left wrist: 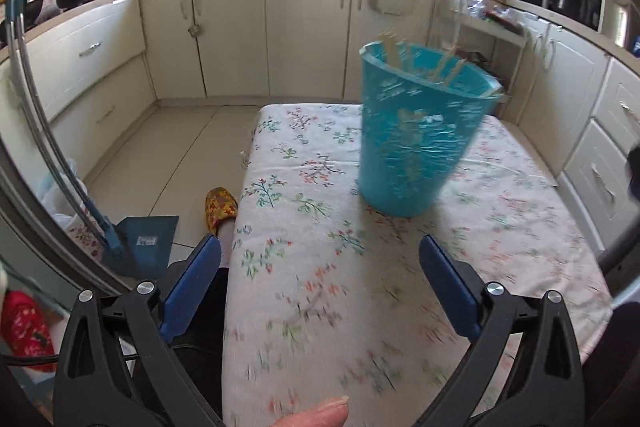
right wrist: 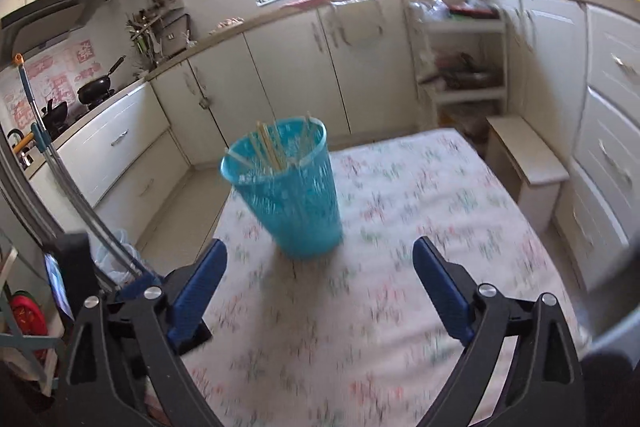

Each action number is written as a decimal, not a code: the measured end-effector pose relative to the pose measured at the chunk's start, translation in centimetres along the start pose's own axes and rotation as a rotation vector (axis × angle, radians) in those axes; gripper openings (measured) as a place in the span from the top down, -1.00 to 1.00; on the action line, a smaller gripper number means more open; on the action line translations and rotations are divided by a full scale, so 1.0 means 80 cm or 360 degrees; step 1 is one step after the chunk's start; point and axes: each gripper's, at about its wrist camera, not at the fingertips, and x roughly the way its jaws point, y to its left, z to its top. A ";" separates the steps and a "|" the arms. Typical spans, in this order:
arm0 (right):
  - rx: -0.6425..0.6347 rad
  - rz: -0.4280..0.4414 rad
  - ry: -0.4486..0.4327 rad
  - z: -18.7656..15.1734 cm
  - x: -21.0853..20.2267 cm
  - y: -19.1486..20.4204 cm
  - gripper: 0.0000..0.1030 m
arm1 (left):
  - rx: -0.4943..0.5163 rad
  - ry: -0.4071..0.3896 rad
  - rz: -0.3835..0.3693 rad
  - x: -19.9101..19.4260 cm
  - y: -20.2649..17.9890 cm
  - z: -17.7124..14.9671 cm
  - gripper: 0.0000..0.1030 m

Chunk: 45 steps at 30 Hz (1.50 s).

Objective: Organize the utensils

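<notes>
A blue plastic cup (left wrist: 416,143) stands upright on the floral tablecloth (left wrist: 320,267), holding several pale wooden chopsticks (left wrist: 400,55). My left gripper (left wrist: 320,247) is open and empty, a short way in front of the cup and to its left. In the right wrist view the same cup (right wrist: 292,195) with its chopsticks (right wrist: 272,147) stands just ahead of my right gripper (right wrist: 320,259), which is open and empty. Both views are blurred by motion.
The table (right wrist: 400,211) is small; its left edge drops to a tiled floor (left wrist: 176,147). Cream cabinets (left wrist: 304,27) ring the room. A white stool (right wrist: 528,163) stands at the table's right. A blue dustpan (left wrist: 144,243) and a slippered foot (left wrist: 220,207) are at the left.
</notes>
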 end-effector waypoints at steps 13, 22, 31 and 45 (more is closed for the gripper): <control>0.0003 0.0027 -0.0150 -0.028 -0.133 0.027 -0.85 | 0.0077 -0.0042 -0.0024 -0.151 -0.018 -0.032 -0.85; -0.0042 0.0046 -0.0239 -0.094 -0.196 0.047 -0.85 | 0.0077 -0.0105 0.0037 -0.223 -0.011 -0.071 -0.85; -0.0093 0.0045 -0.0241 -0.117 -0.211 0.061 -0.86 | 0.0083 -0.0125 -0.0012 -0.256 -0.011 -0.090 -0.85; -0.0132 0.0054 -0.0213 -0.123 -0.201 0.070 -0.86 | 0.0128 -0.0158 0.0020 -0.266 -0.011 -0.098 -0.85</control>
